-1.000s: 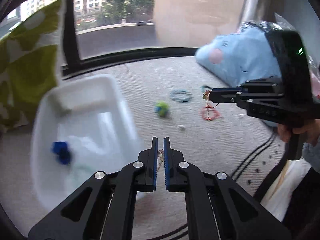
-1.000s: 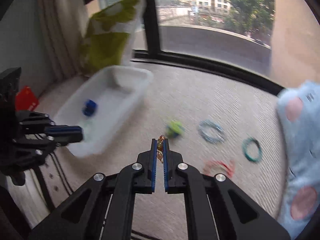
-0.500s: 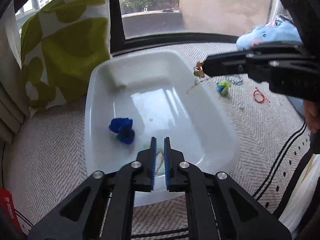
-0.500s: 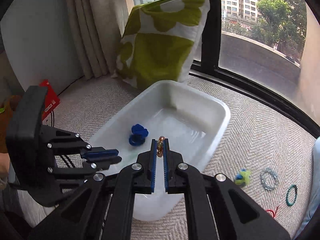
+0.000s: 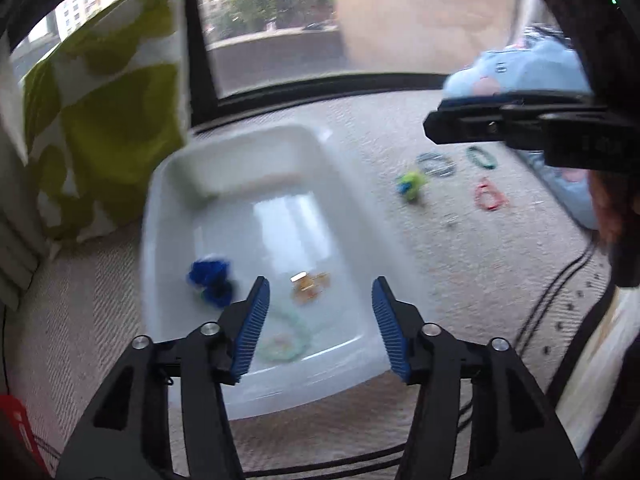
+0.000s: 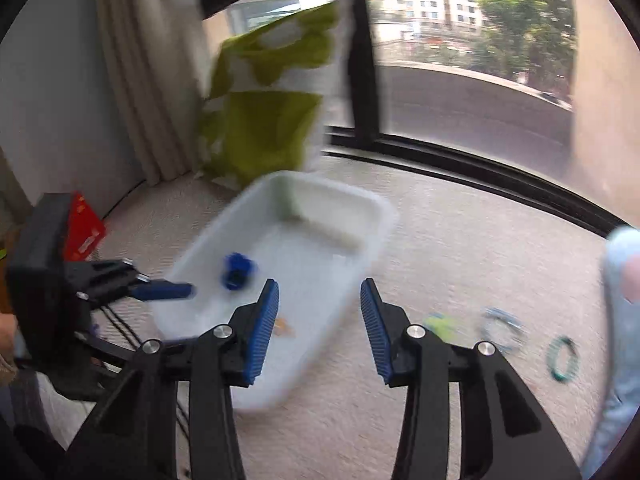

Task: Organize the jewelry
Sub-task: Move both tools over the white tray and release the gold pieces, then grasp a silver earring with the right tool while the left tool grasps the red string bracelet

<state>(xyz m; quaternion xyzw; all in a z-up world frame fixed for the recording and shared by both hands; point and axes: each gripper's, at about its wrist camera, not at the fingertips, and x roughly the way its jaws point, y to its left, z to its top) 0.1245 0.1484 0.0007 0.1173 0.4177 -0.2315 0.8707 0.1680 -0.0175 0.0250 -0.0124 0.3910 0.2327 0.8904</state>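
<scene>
**Gold piece down in the tray, both grippers free**

Blue-ribbed pads stand wide apart on the left gripper (image 5: pixel 320 324) and on the right gripper (image 6: pixel 318 330); neither has hold of anything. Just beyond the left pads, the white tray (image 5: pixel 352 208) holds a small gold chain piece (image 5: pixel 310 286), a pale green loop (image 5: pixel 286 340) and a blue bundle (image 5: pixel 212 280), all lying apart on its floor. By my reading the drop-off step is over, and the next move calls for a reach past the tray to the loose items on the woven mat: a green-yellow piece (image 5: pixel 410 184), a grey-blue ring (image 5: pixel 436 164), a teal ring (image 5: pixel 482 157) and a red loop (image 5: pixel 490 196), the last probably a bracelet, though blur hides detail. Farther off, a light blue plush (image 5: pixel 520 68) crowds those rings, and a green patterned cushion (image 5: pixel 104 108) leans behind the tray.
</scene>
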